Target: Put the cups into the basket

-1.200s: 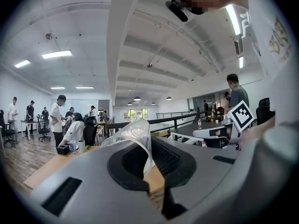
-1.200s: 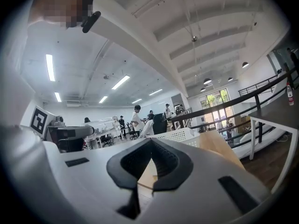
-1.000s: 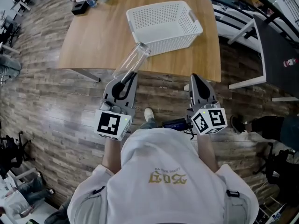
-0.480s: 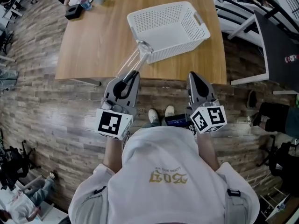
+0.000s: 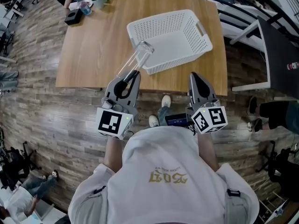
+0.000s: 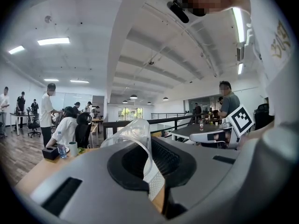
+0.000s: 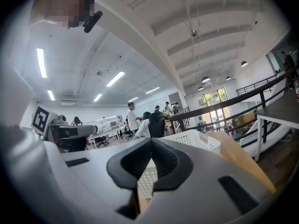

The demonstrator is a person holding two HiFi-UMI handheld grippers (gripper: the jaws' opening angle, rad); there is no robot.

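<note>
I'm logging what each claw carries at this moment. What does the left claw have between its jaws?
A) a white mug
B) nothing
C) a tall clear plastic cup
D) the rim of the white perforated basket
C: the left claw is closed on the base of the tall clear plastic cup, which juts out over the wooden table, and the left gripper view shows the cup's clear wall between the jaws.

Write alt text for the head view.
Seen from above, the left gripper holds a clear cup out toward a white basket on a wooden table. The right gripper, shut and empty, hangs beside it at the table's near edge.
</note>
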